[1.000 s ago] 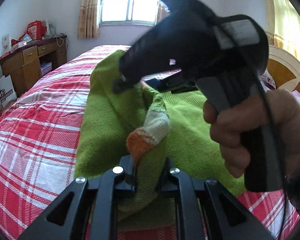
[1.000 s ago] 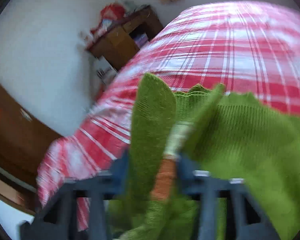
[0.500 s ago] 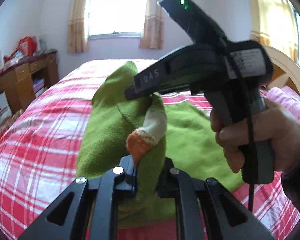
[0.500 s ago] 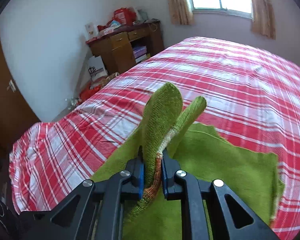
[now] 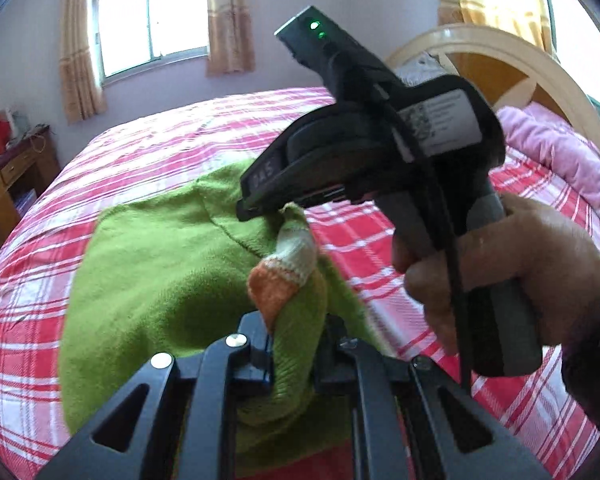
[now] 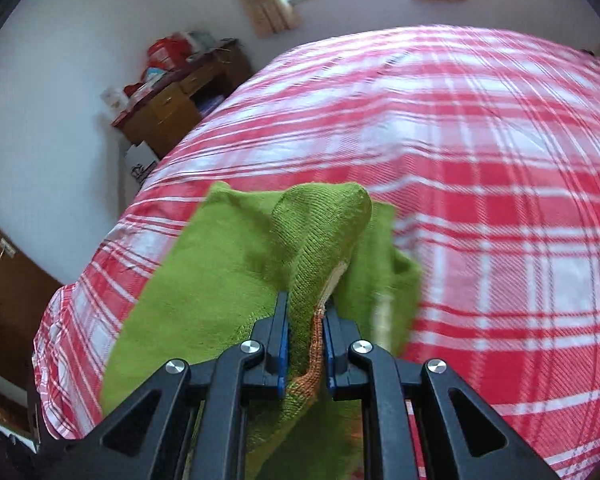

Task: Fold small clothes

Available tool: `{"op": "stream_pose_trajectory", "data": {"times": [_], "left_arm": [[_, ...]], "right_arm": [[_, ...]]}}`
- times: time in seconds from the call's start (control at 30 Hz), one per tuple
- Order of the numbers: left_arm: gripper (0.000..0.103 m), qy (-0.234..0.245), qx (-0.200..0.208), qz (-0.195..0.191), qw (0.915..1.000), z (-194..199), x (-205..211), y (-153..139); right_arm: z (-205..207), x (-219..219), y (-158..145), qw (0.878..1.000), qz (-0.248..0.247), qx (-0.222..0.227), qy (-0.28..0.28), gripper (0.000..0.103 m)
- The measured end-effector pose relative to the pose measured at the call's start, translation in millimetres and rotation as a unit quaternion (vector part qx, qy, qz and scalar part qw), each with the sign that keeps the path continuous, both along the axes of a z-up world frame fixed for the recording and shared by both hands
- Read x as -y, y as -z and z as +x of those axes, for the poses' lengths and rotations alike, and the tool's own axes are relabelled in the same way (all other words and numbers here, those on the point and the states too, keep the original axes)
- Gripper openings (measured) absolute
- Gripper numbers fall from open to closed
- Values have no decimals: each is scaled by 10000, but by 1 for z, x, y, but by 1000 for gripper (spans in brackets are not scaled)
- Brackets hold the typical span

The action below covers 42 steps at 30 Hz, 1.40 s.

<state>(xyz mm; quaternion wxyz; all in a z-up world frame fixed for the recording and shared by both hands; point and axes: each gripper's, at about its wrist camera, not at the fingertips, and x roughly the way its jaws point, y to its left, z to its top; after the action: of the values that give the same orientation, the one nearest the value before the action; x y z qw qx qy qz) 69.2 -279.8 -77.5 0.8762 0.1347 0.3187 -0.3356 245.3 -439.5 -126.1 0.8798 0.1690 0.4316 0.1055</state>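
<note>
A small green knitted sweater (image 5: 160, 272) with an orange and white cuff (image 5: 284, 276) lies partly on the red plaid bed (image 5: 180, 132). My left gripper (image 5: 296, 344) is shut on a bunched fold of it at the cuff. A hand (image 5: 520, 264) holds my right gripper (image 5: 260, 204) just beyond and above, its tips pinching the same lifted edge. In the right wrist view, the right gripper (image 6: 304, 332) is shut on a raised green fold with an orange trim, and the sweater (image 6: 228, 264) hangs to the left over the bed (image 6: 480, 160).
A wooden desk (image 6: 180, 104) with red bags stands by the wall left of the bed, also visible as the desk (image 5: 4, 184). A curved wooden headboard (image 5: 500, 64) and a pink quilt (image 5: 560, 152) are at the right. A curtained window (image 5: 152, 16) is behind.
Both grippers have carried the held sweater edge sideways across the bed, and the green body now spreads to the left. The right jaws have pinched tighter on the fold.
</note>
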Motion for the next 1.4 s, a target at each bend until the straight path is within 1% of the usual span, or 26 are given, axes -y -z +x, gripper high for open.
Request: {"op": "stream_pose_trajectory", "data": {"times": [0.1,0.17,0.2,0.3,0.33,0.37,0.43,0.5,0.57,0.6,0.7,0.77,0.83,0.87,0.9,0.93,1.03,1.1,1.13,1.17,1.2,1.23,1.27,1.3,1.33,1.4], "left_arm": [[13,15,31,129,9999,-6,13,6],[14,21,52,211,9998,-8,14,10],[16,63,99,237,9997,-11,14,11],[19,241,67,148,9996,-11,0,4],[26,347,4,4,9994,-17,-11,-2],[30,441,-25,-82,9990,-23,-23,-6],[50,511,10,-186,9985,-29,-48,-12],[62,331,98,-377,9987,-35,-90,-19],[63,130,42,-563,9983,-33,-127,-20],[63,-25,-2,-580,9983,-29,-141,-18],[63,-569,-94,-396,9976,-20,-175,-5],[63,-923,-262,-210,9952,-11,-185,6],[63,-993,-436,-218,9939,-5,-182,13],[63,-1009,-468,-184,9936,-5,-180,16],[64,-987,-470,-143,9939,-7,-179,18],[67,-946,-436,-76,9945,-6,-173,20],[67,-1101,-242,320,9931,2,-158,25],[70,-1284,-342,315,9906,13,-161,27],[70,-1348,-454,221,9896,18,-164,27],[67,-1387,-541,96,9888,20,-167,27],[55,-1373,-631,-98,9885,22,-172,25],[31,-1283,-698,-215,9890,22,-173,26],[19,-1029,-855,-377,9903,20,-173,27],[17,-1016,-834,-374,9906,17,-172,27],[16,-1031,-714,-369,9914,12,-172,26],[15,-1001,-665,-498,9915,7,-177,21]], "right_arm": [[-4,19,13,9994,294,-37,175,13],[-5,23,20,9992,346,-55,214,13],[-6,23,24,9991,351,-60,228,13],[-12,27,32,9980,506,90,355,15],[-15,30,34,9971,618,126,432,16],[-20,33,35,9959,733,145,505,17],[-32,40,35,9932,983,139,600,21],[-55,51,28,9904,1085,173,843,33],[-85,60,18,9878,987,279,1169,34],[-101,63,13,9866,986,359,1253,34],[-139,58,-4,9846,1072,571,1254,34],[-159,44,-20,9862,959,798,1091,34],[-169,18,-39,9906,675,1021,617,40],[-170,4,-43,9926,529,1029,365,54],[-168,-8,-46,9942,361,1004,151,62],[-165,-19,-49,9952,146,972,-24,62],[-151,-52,-40,9927,-835,757,-430,62],[-146,-58,-25,9899,-1191,522,-565,62],[-142,-62,-14,9878,-1375,349,-640,61],[-142,-62,-6,9862,-1487,248,-678,53],[-142,-63,1,9847,-1605,182,-651,43],[-144,-63,6,9839,-1680,129,-592,40],[-149,-62,8,9863,-1565,112,-508,33],[-154,-61,7,9884,-1451,144,-436,22],[-158,-59,5,9894,-1386,178,-406,17],[-172,-53,-3,9953,-859,345,-276,14]]}}
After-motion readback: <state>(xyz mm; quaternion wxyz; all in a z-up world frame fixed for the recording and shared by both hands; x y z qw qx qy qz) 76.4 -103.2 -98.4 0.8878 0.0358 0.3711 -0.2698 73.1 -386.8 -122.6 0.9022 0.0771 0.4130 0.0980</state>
